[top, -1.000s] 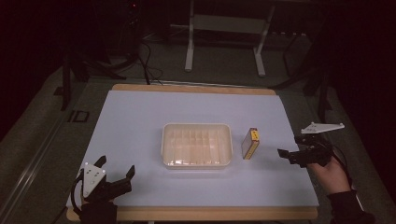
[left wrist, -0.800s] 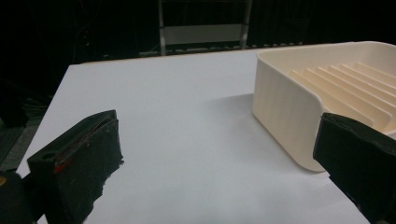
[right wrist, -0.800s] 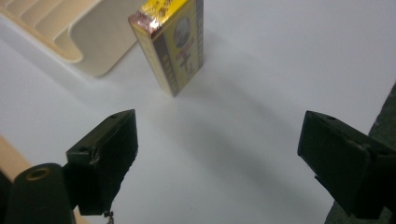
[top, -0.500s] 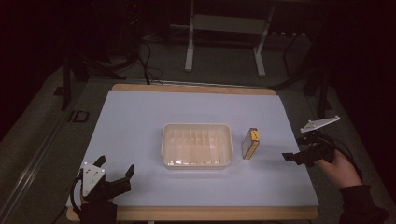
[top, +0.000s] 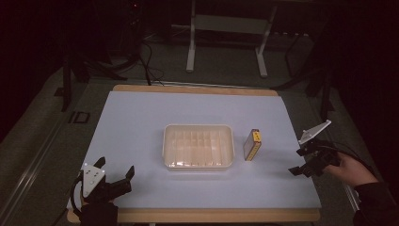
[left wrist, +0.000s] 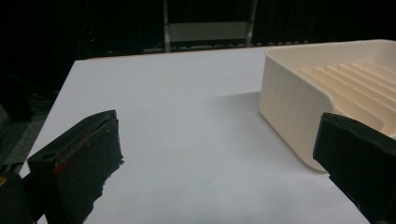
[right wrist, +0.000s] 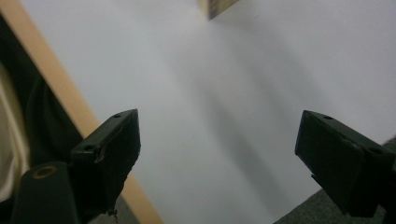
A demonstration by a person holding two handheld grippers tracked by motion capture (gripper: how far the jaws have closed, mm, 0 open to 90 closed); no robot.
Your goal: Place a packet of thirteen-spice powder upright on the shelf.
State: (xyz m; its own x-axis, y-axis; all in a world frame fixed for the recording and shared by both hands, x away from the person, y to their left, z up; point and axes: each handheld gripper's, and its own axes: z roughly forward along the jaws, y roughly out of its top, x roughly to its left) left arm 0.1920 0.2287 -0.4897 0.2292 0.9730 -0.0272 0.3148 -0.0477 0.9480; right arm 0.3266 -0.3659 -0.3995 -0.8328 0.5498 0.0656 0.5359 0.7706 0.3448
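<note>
Right gripper [top: 299,161] farther right, rolled.

A table [top: 141,122] with a pale blue-white top and a wooden edge stands in a dark room. Near its middle lies a cream plastic tray [top: 198,163] with ribbed dividers inside, its long side running left to right. Just right of the tray, apart from it, a small yellow box [top: 252,145] stands on its edge. The rest of the tabletop is bare.
</note>
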